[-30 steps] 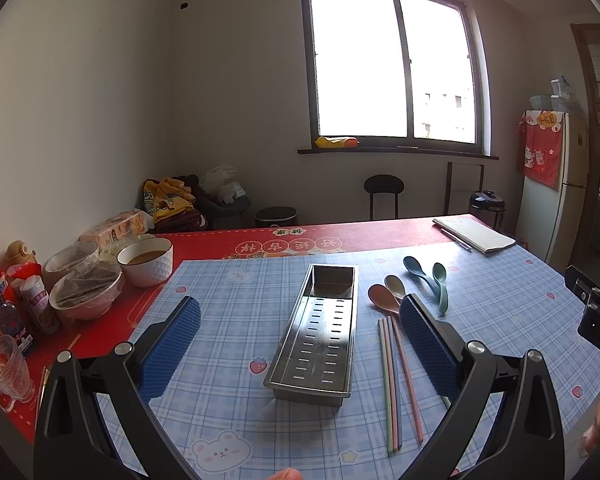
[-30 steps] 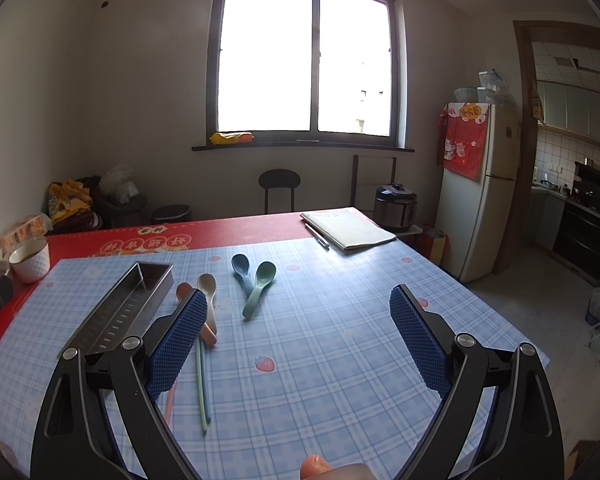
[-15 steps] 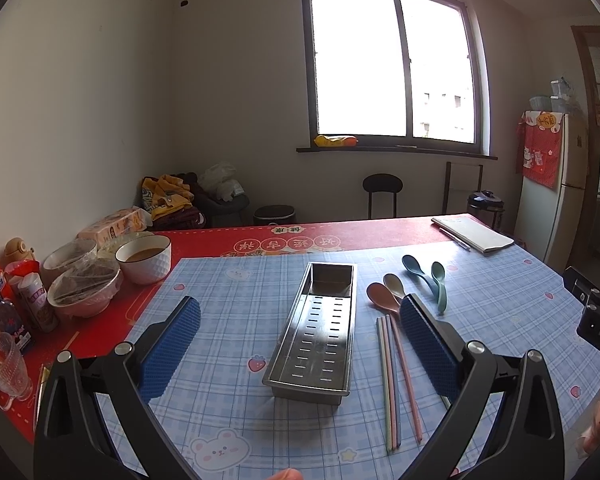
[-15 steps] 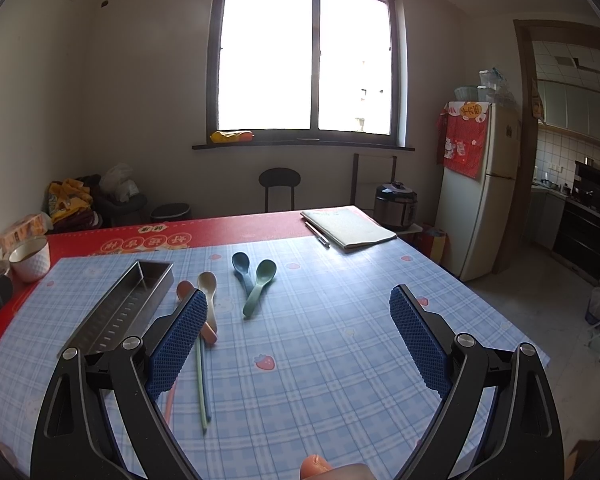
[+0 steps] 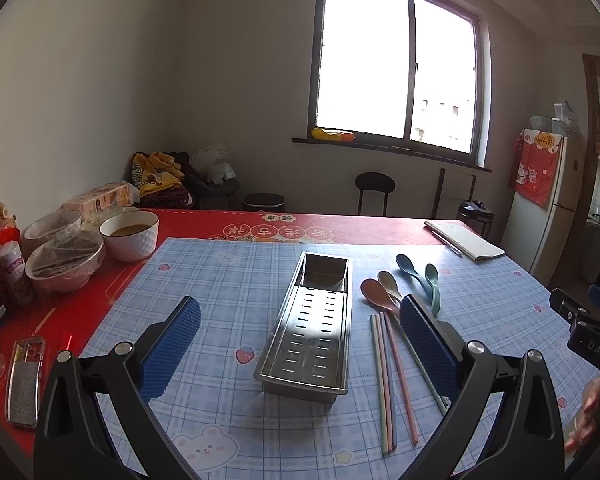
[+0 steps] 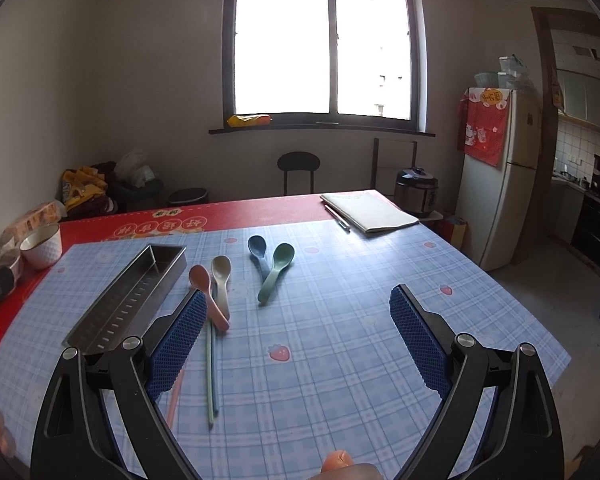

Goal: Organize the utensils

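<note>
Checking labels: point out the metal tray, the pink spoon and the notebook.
metal tray (image 5: 315,322), left wrist view, slotted floor.
pink spoon (image 6: 199,275), right wrist view, bowl.
notebook (image 6: 370,210), right wrist view, cover.

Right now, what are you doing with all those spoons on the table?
A person holds a gripper in each hand, tidying utensils. Both the left gripper and the right gripper are open and hold nothing. The metal tray has nothing in it. Four spoons and the chopsticks lie on the checked tablecloth beside the tray. Nothing has been picked up yet.
</note>
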{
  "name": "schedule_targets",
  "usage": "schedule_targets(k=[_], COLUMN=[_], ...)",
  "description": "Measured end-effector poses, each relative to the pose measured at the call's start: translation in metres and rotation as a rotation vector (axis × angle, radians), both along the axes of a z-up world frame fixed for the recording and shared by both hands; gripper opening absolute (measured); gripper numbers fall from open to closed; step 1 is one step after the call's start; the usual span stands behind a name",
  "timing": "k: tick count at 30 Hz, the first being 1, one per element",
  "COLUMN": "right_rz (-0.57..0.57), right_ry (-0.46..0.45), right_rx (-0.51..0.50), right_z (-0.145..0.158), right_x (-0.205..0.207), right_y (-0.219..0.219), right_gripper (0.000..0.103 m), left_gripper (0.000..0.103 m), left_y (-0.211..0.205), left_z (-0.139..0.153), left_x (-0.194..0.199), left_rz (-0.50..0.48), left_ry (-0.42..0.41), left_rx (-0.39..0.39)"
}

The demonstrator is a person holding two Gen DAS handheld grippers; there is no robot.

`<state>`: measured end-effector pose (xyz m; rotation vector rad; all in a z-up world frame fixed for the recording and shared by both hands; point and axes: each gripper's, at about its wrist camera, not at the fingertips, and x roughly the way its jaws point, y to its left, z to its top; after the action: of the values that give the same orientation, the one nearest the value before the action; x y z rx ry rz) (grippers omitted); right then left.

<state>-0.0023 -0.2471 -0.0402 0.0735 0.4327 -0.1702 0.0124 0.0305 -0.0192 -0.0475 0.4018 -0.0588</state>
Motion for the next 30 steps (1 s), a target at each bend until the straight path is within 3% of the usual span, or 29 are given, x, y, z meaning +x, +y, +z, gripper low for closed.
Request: schedule_targets(k=[7,11,14,19,24,29,30], right_rz=[0.082,0.121,0.144,0.164,0.197,0.247,0.252], right_ry=[0.041,0.101,0.160,0.189,0.205,0.193,0.193], right_rx=[0.099,0.099,0.108,0.102,0.084,0.126,0.139], right_z=[-0.026,-0.043,-0.053,-0.062,-0.063,-0.066,-0.068], right_x=[0.025,0.040,0.053,0.069,0.089,0.108,0.113], right_y=[-0.012,-0.009,-0.007,-0.006,-0.010,-0.015,-0.016], right_gripper=[0.090,0.090,0.090,0.091,0.091,0.090,0.090], left_gripper=[0.096,0.074,0.069,0.067,0.054,0.024,0.022], left_y=[0.005,0.006,0.004,-0.014,-0.034,-0.055,-0.059], left_z=[-0.025,-0.043,-0.053,-0.060,-0.068,-0.077,-0.079], left_x=[0.010,0.018,0.026,0.039,0.055,0.079,0.084], left_rz=[-0.053,-0.103,-0.129,-0.167,-0.227,-0.342,-0.359], left_ry=[0.034,0.065,0.089,0.144,0.192,0.279,0.299], left_rx=[0.006,-0.037,-0.066,-0.021,0.024,0.011,0.013])
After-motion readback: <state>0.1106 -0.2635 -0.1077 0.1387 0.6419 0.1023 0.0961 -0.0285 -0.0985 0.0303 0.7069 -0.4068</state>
